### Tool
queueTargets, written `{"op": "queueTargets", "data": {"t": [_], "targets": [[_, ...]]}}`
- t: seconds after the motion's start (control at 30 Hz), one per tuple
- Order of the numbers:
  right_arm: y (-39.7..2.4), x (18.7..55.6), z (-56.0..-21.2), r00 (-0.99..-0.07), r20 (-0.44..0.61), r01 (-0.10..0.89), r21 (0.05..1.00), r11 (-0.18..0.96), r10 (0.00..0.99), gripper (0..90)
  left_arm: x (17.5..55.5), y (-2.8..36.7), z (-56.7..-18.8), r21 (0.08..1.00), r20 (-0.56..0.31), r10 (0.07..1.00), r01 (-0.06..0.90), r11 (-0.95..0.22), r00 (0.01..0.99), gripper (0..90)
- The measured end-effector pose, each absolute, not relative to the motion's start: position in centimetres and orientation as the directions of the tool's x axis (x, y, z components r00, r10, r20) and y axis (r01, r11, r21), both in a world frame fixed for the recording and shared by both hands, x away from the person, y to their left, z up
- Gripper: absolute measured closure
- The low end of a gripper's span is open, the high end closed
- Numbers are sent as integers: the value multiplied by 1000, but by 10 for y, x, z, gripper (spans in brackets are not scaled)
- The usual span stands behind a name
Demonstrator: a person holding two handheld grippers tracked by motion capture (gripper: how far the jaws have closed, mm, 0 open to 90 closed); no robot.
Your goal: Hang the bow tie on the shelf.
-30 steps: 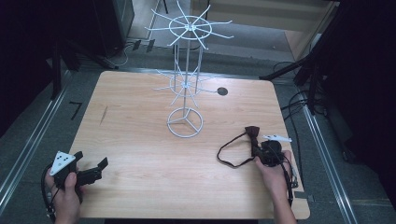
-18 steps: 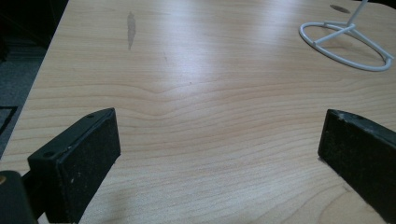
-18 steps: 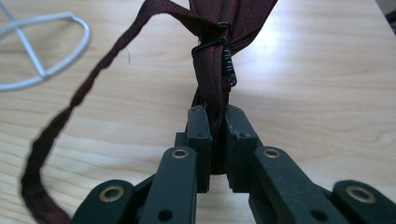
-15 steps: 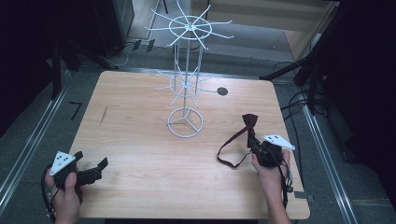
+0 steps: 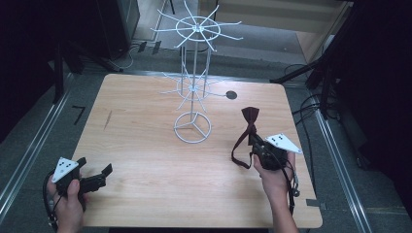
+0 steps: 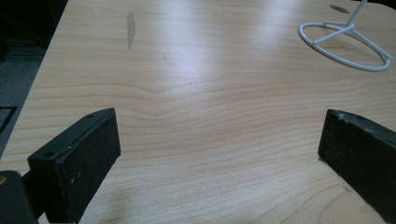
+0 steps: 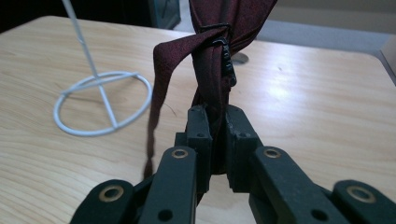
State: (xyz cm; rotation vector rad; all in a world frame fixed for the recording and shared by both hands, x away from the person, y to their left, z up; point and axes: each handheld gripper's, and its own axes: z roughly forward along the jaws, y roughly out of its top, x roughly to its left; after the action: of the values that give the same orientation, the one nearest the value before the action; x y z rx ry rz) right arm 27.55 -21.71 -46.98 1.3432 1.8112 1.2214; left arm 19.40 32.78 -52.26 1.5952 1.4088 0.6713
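The bow tie [image 7: 219, 51], soft and light, is clamped at its knot by the right gripper [image 7: 215, 126]; its strap droops below. The left gripper [image 6: 219, 149] is spread, unloaded.

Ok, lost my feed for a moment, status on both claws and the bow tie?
Right claw shut on the dark red bow tie, held above the table. Left claw open, nothing between its jaws. White wire stand ahead, path clear.

The right claw [image 5: 256, 145] is clamped tight and raised, while the left claw [image 5: 94, 175] gapes wide, low.
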Motion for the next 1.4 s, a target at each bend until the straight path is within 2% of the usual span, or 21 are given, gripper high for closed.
{"op": "queueTargets", "data": {"t": [0.23,0.73,1.4], "targets": [[-196,277,-453,-388,61,372,923,96,920,838,194,328,-523,871,-152,966,491,30,211,0],[-174,282,-432,-424,64,323,943,84,903,836,194,328,-523,870,-154,965,492,31,212,0],[-174,280,-426,-405,88,309,950,45,910,836,194,328,-523,870,-153,964,493,27,216,0]]}}
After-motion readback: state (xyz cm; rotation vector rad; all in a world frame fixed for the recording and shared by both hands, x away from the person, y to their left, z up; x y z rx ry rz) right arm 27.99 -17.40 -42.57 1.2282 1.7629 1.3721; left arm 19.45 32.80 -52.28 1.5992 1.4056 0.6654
